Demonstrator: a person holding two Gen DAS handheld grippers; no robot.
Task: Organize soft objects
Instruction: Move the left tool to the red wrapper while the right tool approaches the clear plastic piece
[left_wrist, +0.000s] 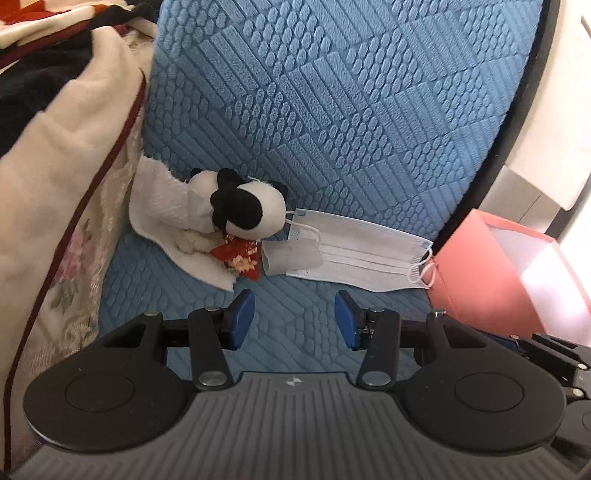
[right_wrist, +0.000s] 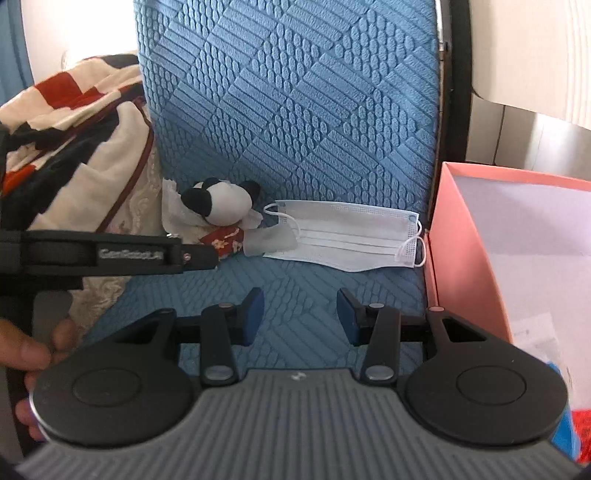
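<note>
Now we have both tongs hovering over the blue quilted seat cushion (left_wrist: 332, 110), and neither carries anything: the left tongs (left_wrist: 294, 319) stand apart with only cushion showing between the pads, and the right tongs (right_wrist: 301, 315) likewise stand apart and empty. The soft things lie in a row at the back of the seat: a panda plush (left_wrist: 243, 208) resting on a white cloth (left_wrist: 162, 214), a small grey fabric piece (left_wrist: 291, 256) touching the plush's red garment, and a face mask (left_wrist: 362, 251) lying flat, one end under the grey piece and the other end just beside the pink box (right_wrist: 461, 236), which stands open at the right.

We judge the sorting has not begun, and the box looks like the place for them. To do it well, we would take the nearest loose item first. The mask is thin and flat, so we should pinch it at a folded edge or ear loop (left_wrist: 421, 273) rather than press down on its middle. The grey piece overlaps the mask, so lifting the mask may drag it along; we should clear the grey piece first. The plush is bulky and should be gripped across its body.
</note>
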